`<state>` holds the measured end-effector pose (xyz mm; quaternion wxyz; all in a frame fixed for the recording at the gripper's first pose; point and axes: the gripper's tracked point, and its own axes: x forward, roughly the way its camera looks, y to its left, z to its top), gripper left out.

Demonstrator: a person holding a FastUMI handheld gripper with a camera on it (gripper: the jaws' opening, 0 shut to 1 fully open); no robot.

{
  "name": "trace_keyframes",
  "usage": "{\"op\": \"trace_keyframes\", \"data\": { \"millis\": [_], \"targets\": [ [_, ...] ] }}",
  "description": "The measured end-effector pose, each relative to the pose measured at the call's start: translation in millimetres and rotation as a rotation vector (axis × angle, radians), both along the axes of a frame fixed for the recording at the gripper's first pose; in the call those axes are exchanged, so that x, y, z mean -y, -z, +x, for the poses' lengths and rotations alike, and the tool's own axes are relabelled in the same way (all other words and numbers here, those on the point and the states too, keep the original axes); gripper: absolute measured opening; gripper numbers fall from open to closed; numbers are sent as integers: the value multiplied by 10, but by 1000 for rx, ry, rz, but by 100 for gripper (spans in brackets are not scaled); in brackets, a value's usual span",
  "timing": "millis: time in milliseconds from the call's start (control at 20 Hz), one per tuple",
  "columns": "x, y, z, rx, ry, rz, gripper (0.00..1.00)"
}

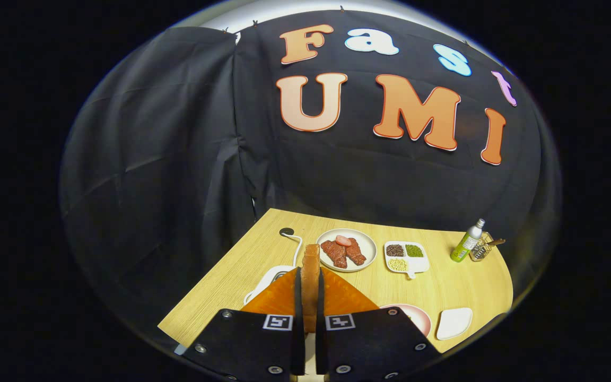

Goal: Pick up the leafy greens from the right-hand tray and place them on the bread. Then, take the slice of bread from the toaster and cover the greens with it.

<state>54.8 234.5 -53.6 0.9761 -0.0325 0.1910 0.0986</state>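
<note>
toasted bread [310, 276] stands on edge, clamped between your gripper [310, 318] fingers high above the table [220, 286], held thin-side-up for laying flat over greens hidden below.

The worktop [443, 286] looks like matt, pale wood grain. The bread slice [311, 276] looks rough and porous, the plate [369, 249] smooth and glossy.

The gripper [310, 297] has two broad dark plates, each narrowing toward 12 o'clock into a wedge-shaped finger. Silver screws stud the plates' outer corners and near edges. A square white tag with a black coded pattern sits on each plate's inner corner, one at 11 o'clock of the gap, one at 1 o'clock.
</note>
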Motion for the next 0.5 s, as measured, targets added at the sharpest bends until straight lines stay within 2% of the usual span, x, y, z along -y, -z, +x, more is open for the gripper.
{"op": "trace_keyframes", "data": {
  "millis": [500],
  "targets": [
    [650,55,-117,6,72,-12,8]
  ]
}}
